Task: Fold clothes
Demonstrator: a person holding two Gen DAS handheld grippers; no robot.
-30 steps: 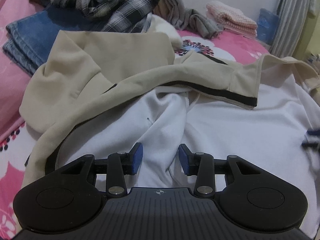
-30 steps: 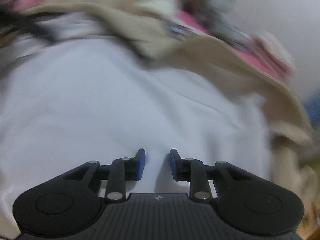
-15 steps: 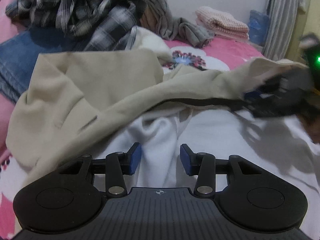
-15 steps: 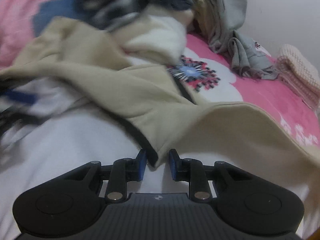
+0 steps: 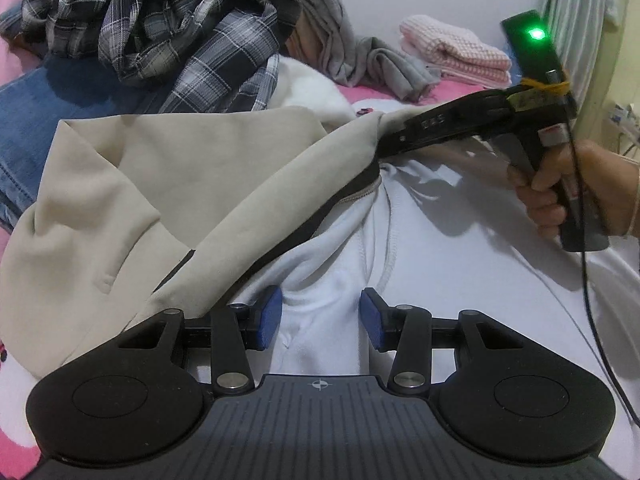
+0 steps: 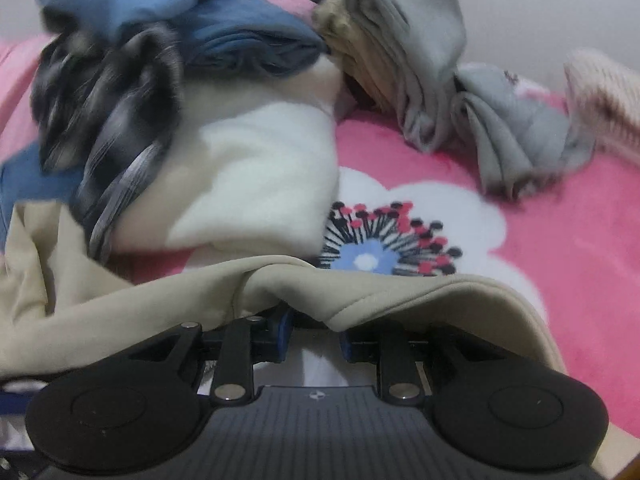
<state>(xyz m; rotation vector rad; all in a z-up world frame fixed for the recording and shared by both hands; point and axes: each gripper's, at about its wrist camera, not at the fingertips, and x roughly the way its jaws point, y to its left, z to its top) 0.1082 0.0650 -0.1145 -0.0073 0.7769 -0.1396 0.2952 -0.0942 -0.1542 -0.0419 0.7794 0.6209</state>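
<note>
My right tongs [image 5: 390, 142] hold the beige garment [image 5: 168, 184] by its dark-trimmed edge, lifting it off the white lining [image 5: 440, 248] on the bed — left tongs [image 5: 320, 316] wide, empty, nearer the low end of that slanting edge.

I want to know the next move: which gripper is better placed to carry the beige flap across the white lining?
Right. The right gripper already has the beige flap draped over its fingers, lifted; the left gripper hangs open above the white lining.
</note>
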